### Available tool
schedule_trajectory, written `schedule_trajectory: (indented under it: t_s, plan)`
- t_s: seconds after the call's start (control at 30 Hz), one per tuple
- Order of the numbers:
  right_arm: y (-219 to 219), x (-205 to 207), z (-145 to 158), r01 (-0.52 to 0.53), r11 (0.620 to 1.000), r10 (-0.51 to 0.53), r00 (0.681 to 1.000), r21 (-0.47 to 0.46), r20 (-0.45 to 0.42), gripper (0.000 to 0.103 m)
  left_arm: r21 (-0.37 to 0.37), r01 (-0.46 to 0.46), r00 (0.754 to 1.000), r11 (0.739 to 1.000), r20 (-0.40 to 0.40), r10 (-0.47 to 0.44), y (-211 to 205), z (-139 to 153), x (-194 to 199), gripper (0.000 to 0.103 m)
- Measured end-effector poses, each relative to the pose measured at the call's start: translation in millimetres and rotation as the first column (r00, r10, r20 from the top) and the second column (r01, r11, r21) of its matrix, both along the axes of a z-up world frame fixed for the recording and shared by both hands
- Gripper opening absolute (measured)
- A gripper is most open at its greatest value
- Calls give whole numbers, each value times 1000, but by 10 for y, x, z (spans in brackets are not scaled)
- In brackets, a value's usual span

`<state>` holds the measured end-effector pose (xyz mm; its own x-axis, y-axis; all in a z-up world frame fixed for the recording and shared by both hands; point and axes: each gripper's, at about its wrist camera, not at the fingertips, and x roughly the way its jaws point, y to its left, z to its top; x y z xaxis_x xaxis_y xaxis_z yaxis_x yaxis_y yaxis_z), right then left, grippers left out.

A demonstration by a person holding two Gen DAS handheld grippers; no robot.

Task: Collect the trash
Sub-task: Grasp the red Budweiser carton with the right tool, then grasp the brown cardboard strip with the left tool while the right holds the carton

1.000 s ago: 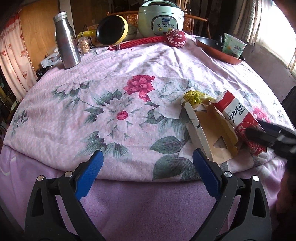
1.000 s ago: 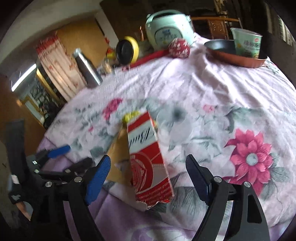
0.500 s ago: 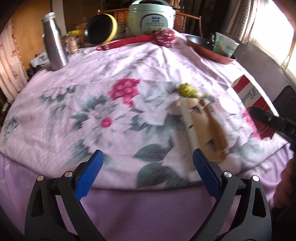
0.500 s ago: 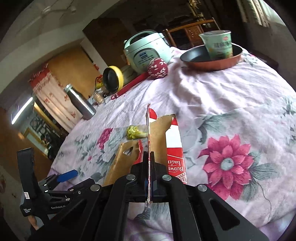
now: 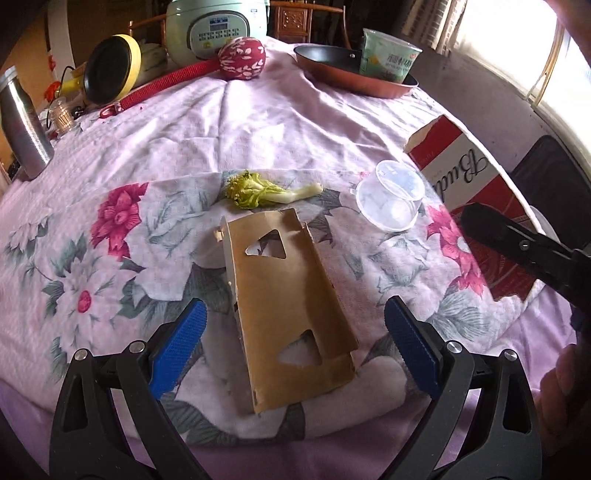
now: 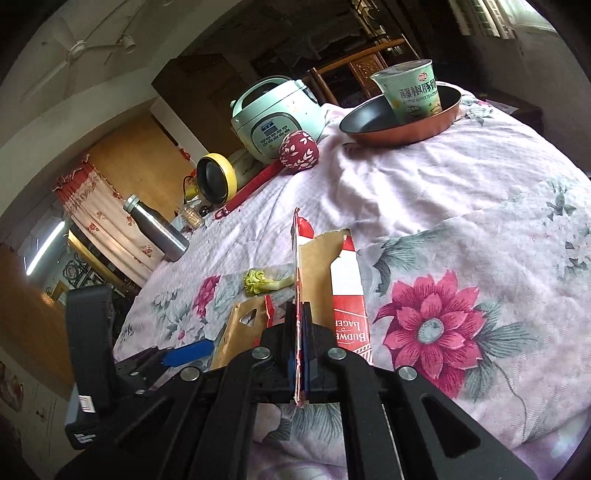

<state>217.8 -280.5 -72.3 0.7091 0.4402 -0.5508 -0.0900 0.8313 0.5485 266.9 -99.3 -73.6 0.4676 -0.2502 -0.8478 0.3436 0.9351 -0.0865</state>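
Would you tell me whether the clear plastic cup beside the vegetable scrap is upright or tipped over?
Tipped: the clear plastic cup lies on its side on the floral cloth, round mouth facing the camera.

At the far edge I see a pale green rice cooker (image 5: 216, 27). Left of it: a yellow-rimmed pan (image 5: 110, 68) and a steel bottle (image 5: 22, 129). Right of it: a copper frying pan (image 5: 332, 70). A red patterned massage hammer (image 5: 242, 59) lies on the floral cloth (image 5: 258, 125).
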Motion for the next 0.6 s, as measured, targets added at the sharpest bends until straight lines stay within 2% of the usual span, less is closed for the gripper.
schedule_trajectory:
  t_s: [0.23,0.3,0.37,0.43,0.47,0.57,0.6]
  plan:
    - [11,4,-13,-11,1000,11,1000,1,-10,6,-25,-42,999,999,-3,42,174,-31,42,85]
    - [12,5,-16,-10,1000,10,1000,0,-14,6,-23,-61,998,998,9,61,259,-14,28,78]
    - [11,22,-30,-10,1000,10,1000,-1,-25,10,-28,-90,996,996,22,91,415,4,-7,78]
    - [9,36,-47,-10,1000,10,999,3,-39,23,-45,-121,992,992,15,122,617,10,-30,78]
    - [-2,38,-51,-7,1000,7,999,8,-41,26,-44,-136,991,990,15,136,684,15,-31,78]
    - [-40,12,-41,25,1000,-24,999,14,-26,27,-65,-157,987,985,8,158,807,33,-34,79]
    - [-48,11,-42,32,999,-31,999,12,-27,30,-70,-153,988,986,5,153,796,35,-31,79]
